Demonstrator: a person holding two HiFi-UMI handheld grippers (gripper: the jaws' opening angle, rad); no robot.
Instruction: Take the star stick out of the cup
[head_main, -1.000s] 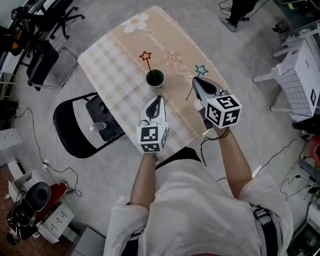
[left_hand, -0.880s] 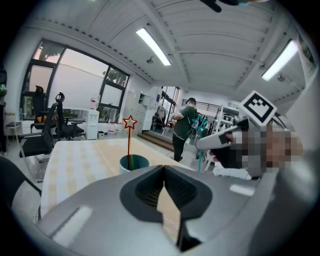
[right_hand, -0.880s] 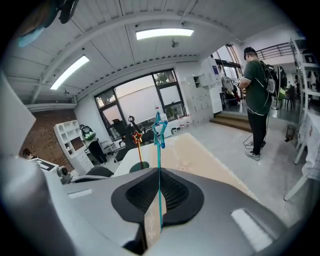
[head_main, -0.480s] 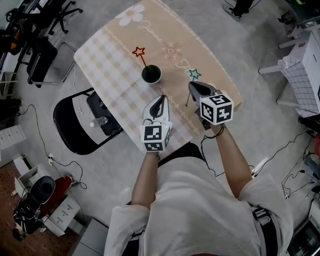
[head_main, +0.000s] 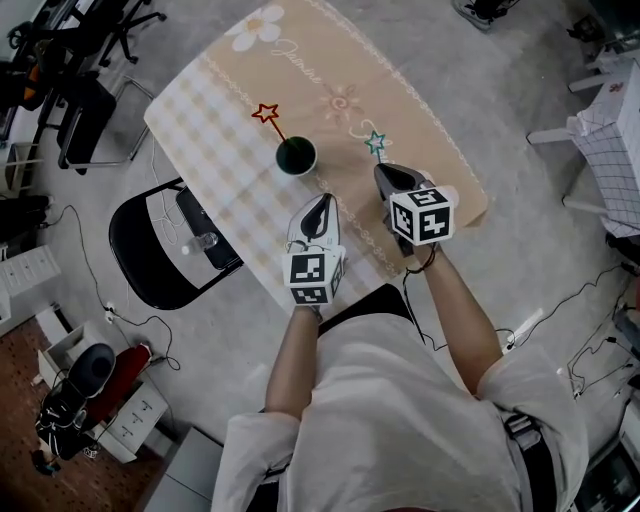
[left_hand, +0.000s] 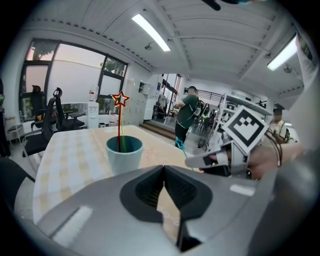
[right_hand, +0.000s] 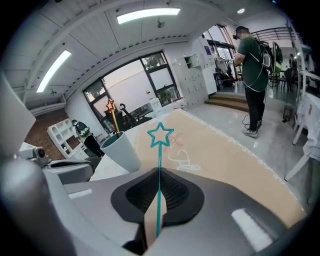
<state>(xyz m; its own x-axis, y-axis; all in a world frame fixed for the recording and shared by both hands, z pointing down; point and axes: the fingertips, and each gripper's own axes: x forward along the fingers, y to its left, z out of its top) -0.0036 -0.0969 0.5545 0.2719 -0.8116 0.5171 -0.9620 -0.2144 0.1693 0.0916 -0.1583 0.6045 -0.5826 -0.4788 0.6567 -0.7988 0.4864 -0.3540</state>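
Note:
A green cup stands on the beige tablecloth with a red star stick leaning out of it to the far left. My right gripper is shut on a teal star stick, held upright to the right of the cup and outside it. In the right gripper view the teal star stick rises from between the jaws, with the cup to its left. My left gripper hovers just in front of the cup, shut with nothing in it.
A black folding chair with a dark tablet and a small bottle stands left of the table. Office chairs are at the far left, and white furniture at the right. A person stands beyond the table.
The head view has shifted, so the table sits a little more to the left. The right gripper keeps the teal star stick and holds it slightly nearer the cup. The left gripper stays shut.

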